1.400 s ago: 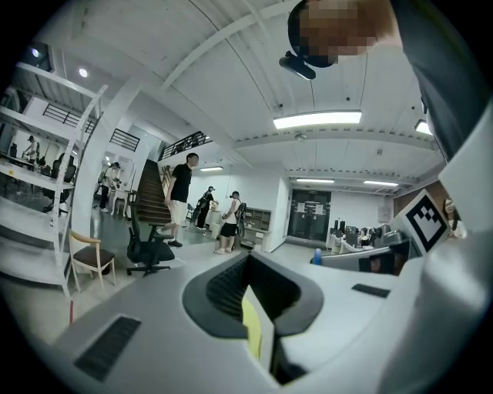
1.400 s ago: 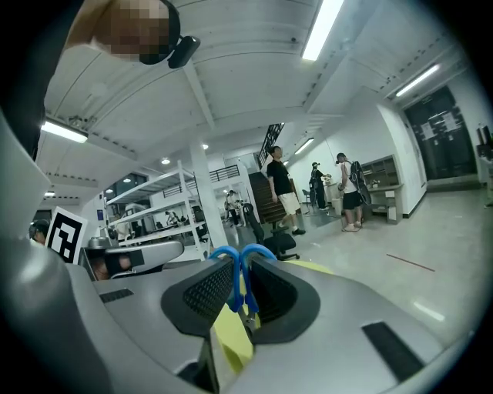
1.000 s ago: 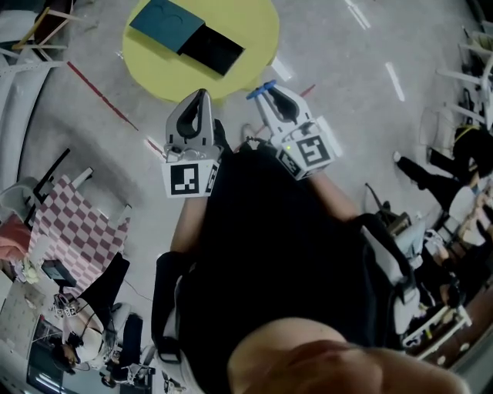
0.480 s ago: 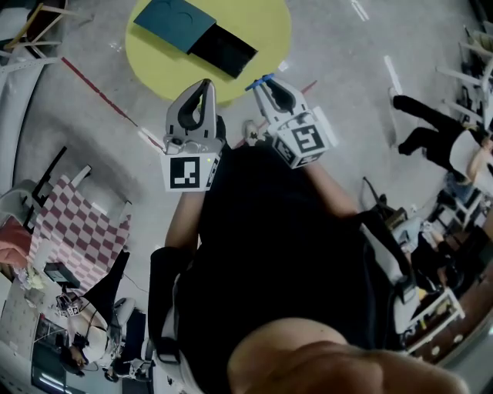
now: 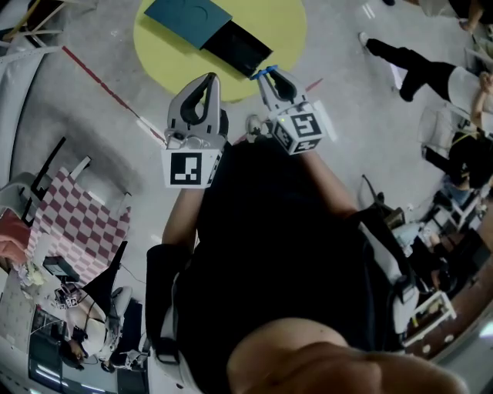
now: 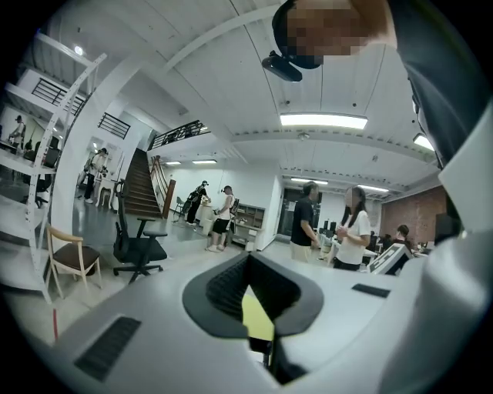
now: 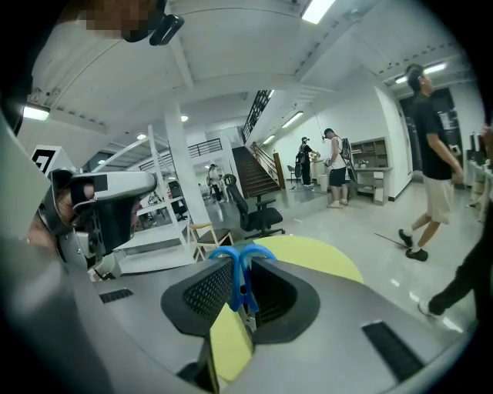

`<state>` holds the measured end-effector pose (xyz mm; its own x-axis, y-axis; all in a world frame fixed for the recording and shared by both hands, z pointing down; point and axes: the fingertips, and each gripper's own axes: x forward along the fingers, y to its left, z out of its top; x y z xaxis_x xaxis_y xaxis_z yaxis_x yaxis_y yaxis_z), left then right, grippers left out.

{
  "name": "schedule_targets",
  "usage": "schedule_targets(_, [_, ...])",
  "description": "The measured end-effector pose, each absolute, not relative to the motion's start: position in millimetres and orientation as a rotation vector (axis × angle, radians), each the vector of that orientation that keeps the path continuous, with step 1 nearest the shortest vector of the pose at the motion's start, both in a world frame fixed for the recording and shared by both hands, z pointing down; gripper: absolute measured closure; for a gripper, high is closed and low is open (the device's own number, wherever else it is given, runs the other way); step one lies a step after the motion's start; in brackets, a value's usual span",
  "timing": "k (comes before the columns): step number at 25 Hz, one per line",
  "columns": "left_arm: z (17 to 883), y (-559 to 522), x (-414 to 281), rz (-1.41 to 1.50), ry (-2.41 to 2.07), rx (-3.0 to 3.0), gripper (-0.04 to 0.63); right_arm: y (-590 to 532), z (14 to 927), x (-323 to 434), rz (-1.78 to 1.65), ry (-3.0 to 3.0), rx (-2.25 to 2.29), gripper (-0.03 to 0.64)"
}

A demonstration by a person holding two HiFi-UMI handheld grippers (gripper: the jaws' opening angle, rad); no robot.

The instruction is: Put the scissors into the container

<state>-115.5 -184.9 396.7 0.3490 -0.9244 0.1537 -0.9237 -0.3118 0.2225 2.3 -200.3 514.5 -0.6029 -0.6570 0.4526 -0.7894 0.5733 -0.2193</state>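
The scissors have blue handles that poke out between the jaws of my right gripper, which is shut on them. The container is a flat teal box with a black tray slid out to the right; it lies on the round yellow table. My right gripper hovers at the table's near edge, just below the black tray. To its left, my left gripper is held over the floor; its jaws look closed with nothing in them. The yellow table shows beyond the right jaws.
A red tape line crosses the grey floor left of the table. A checkered cloth lies at the left. A person's legs stride past at the upper right. Office chairs and several people stand farther off.
Both grippers have edged closer to the yellow table, the right one still holding the scissors. The walking person at the right has moved up and across the view.
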Motion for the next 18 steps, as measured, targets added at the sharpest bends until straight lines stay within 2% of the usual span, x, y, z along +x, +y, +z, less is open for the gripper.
schedule_targets(10, [410,-196,-128,-0.004,-1.618,2.356,0.598,-217,552,-15,0.62,-2.428,1.197,0.548])
schedule_targets(18, [415,-198,-130,-0.006,-1.615,2.347,0.598,-221,595,-1,0.632,-2.339,1.217,0.548])
